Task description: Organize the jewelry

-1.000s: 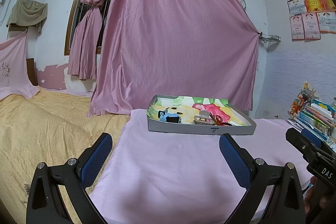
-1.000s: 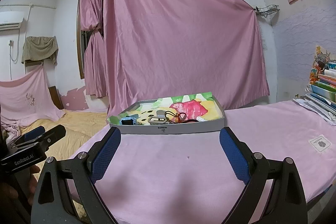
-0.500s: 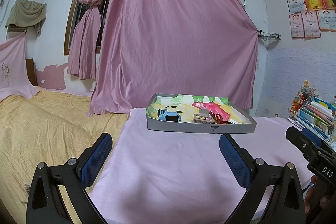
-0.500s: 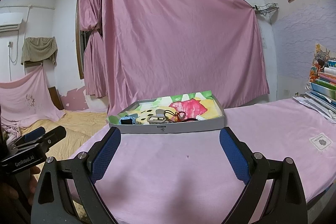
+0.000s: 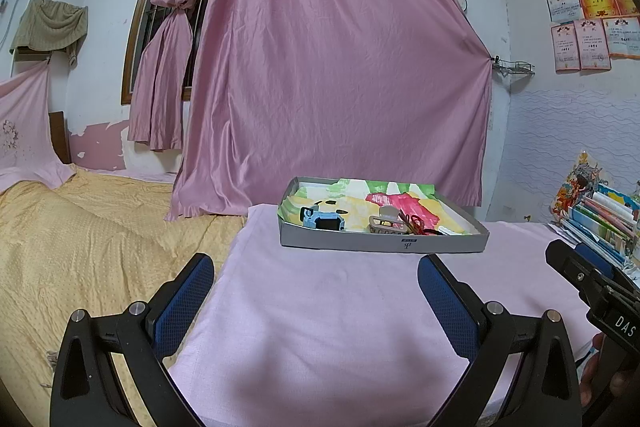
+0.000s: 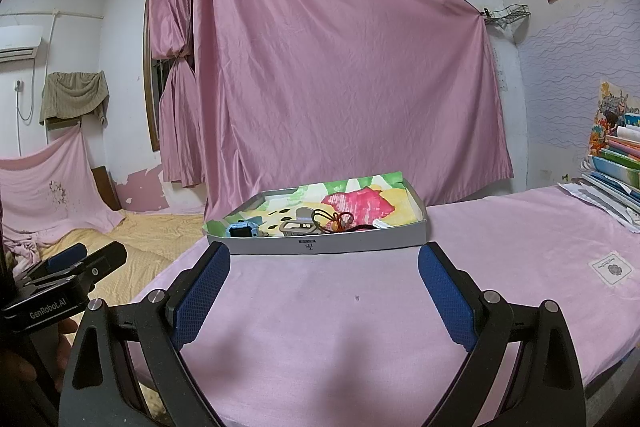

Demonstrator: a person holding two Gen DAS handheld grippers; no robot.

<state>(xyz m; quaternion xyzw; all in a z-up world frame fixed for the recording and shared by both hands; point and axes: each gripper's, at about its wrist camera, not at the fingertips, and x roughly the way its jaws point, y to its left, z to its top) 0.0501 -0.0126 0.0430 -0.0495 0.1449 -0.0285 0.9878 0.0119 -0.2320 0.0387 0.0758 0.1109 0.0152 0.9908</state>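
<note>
A shallow grey cardboard tray (image 5: 380, 243) (image 6: 360, 241) lined with colourful paper sits on the pink-covered table. In it lie a blue watch (image 5: 323, 221) (image 6: 242, 228), a beige hair claw clip (image 5: 384, 221) (image 6: 299, 223) and a red-and-black cord bracelet (image 5: 416, 223) (image 6: 335, 219). My left gripper (image 5: 314, 301) is open and empty, short of the tray's near wall. My right gripper (image 6: 324, 293) is open and empty, just in front of the tray. Each gripper shows at the edge of the other's view.
A yellow bedspread (image 5: 80, 235) lies left of the table. A stack of books and papers (image 5: 600, 215) (image 6: 616, 163) stands at the table's right. A pink curtain (image 5: 332, 87) hangs behind the tray. A small white label (image 6: 610, 269) lies on the cloth at right.
Both grippers have crept slightly closer to the tray. Both stay open and empty.
</note>
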